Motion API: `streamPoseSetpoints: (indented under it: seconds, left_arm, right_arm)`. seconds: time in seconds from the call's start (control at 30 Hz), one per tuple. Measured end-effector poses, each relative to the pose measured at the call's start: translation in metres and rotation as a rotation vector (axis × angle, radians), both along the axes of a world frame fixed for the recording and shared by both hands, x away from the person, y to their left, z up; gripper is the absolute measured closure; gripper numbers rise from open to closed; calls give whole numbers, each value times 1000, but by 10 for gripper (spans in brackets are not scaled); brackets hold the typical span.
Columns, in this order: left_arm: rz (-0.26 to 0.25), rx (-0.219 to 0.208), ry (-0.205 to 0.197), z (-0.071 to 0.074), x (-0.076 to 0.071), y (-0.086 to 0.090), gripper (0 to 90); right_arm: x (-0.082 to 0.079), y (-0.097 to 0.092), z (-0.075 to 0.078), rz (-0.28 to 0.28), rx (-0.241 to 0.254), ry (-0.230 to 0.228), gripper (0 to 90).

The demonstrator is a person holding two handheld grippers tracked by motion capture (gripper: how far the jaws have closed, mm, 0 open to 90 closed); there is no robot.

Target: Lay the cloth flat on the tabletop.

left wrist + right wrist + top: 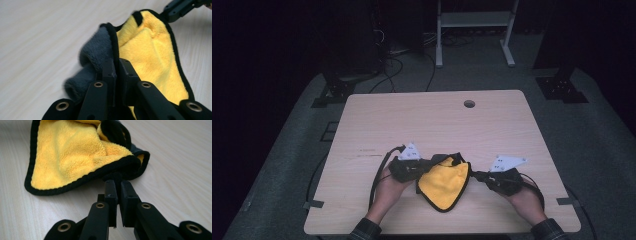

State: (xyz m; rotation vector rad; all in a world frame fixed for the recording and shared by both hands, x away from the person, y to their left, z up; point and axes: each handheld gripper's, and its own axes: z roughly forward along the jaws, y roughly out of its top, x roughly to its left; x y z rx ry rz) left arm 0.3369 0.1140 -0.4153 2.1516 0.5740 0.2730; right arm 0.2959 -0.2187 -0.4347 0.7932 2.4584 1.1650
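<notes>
A plush cloth [444,184], yellow on one face and grey on the other with a black hem, lies bunched near the table's front edge. My left gripper [426,168] is at its left corner, and in the left gripper view the jaws are shut on the cloth's hem [115,53], where grey [96,51] meets yellow [147,52]. My right gripper [479,176] is at the cloth's right corner. Its jaws pinch the black-edged corner [120,171], with the yellow face [67,152] spread beyond. The other gripper's jaws [180,7] show at the cloth's far corner.
The wooden table [432,125] has a round cable hole [469,103] near its back edge. A white desk frame [474,30] and cables on the floor lie behind it. Cables trail from both grippers off the table's front corners.
</notes>
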Motion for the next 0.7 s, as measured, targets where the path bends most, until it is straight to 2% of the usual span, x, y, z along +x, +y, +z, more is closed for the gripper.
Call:
streamPoseSetpoints:
  seconds: [0.03,0.07,0.1,0.13,0.23,0.4,0.43,0.47,0.57,0.7]
  left_arm:
    - [0,0,0,0,0,0,835]
    - [30,-24,-17,6,0,11,837]
    - [30,-24,-17,6,0,11,837]
    - [62,-42,-35,12,2,24,839]
    - [110,-67,-57,19,4,44,841]
    - [187,-81,-84,27,7,73,843]
    - [187,-81,-84,27,7,73,843]
    - [213,-89,-83,28,9,84,843]
    - [234,-97,-79,27,10,92,845]
    - [258,-107,-50,24,14,107,850]
  right_arm:
    - [0,-2,1,-4,5,-7,842]
    - [0,-3,3,-11,9,-13,842]
    - [0,-3,3,-11,9,-13,842]
    - [1,-9,6,-34,22,-25,843]
    - [3,-18,11,-73,47,-48,843]
    - [5,-38,20,-142,81,-92,844]
    - [6,-41,21,-152,85,-100,844]
    - [6,-45,22,-164,91,-104,844]
    - [7,-52,24,-191,98,-108,845]
    - [8,-61,27,-218,106,-128,847]
